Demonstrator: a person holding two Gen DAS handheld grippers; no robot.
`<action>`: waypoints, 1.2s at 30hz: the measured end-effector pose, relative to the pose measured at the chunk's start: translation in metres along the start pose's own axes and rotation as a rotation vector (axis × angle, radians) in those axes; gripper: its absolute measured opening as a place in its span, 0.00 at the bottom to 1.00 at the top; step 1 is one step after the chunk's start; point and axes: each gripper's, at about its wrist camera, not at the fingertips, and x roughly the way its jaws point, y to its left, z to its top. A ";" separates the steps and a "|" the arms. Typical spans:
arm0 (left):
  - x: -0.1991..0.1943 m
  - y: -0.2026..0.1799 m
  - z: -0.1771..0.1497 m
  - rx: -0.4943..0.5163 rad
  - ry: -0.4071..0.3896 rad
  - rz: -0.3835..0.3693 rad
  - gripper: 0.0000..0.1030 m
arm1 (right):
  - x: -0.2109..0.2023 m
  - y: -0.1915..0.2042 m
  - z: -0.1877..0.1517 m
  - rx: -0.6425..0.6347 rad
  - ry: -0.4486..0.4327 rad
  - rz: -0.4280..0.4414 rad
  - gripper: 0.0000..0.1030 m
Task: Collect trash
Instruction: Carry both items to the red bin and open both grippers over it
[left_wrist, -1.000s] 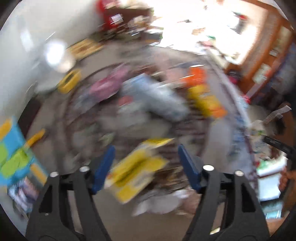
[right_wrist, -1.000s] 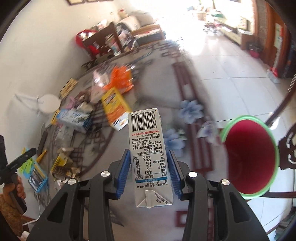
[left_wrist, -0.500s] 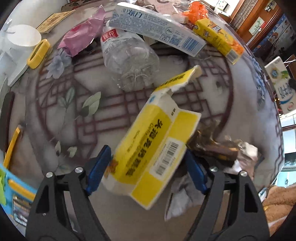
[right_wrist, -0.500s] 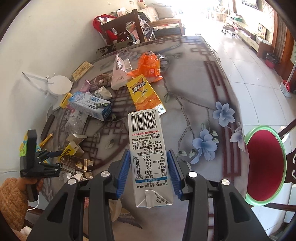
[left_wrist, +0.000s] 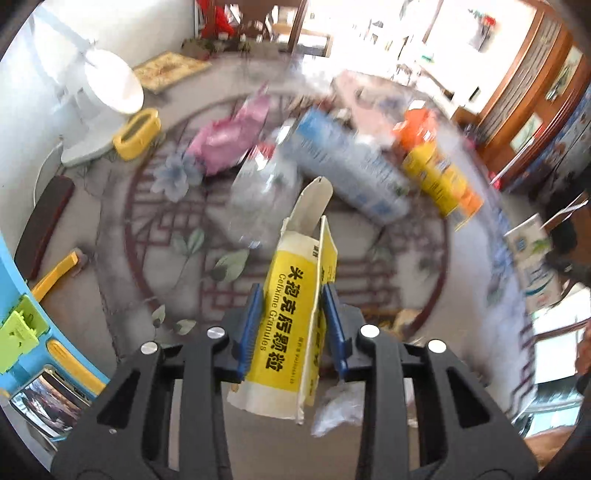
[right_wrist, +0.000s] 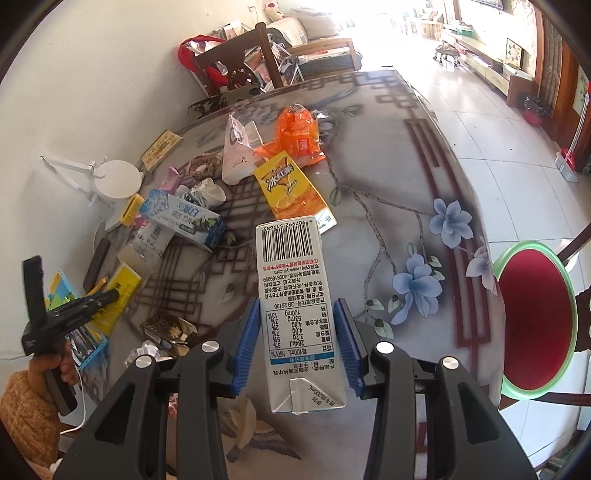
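At lower centre of the left wrist view, the left gripper (left_wrist: 291, 325), whose jaws have just been closing, clamps the crushed yellow-and-white cardboard medicine box (left_wrist: 284, 314) above the patterned tabletop (left_wrist: 110, 280). The right gripper (right_wrist: 297, 332) squeezes a white rectangular milk carton (right_wrist: 295, 302) at lower centre; the red bin with a green rim (right_wrist: 532, 321) is at right.

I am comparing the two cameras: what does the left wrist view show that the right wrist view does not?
Only the left wrist view shows the left claw shut on the yellow medicine box, close up, after just closing. Only the right wrist view shows the right claw gripping the milk carton and the red bin. Both show the toothpaste box.
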 end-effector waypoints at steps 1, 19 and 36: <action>-0.005 -0.007 0.003 0.003 -0.022 -0.014 0.31 | -0.001 -0.001 0.001 0.000 -0.004 -0.001 0.39; 0.007 -0.216 0.025 0.208 -0.004 -0.340 0.32 | -0.059 -0.186 -0.024 0.246 -0.077 -0.319 0.39; 0.070 -0.473 0.015 0.510 0.103 -0.606 0.71 | -0.151 -0.278 -0.045 0.372 -0.259 -0.502 0.72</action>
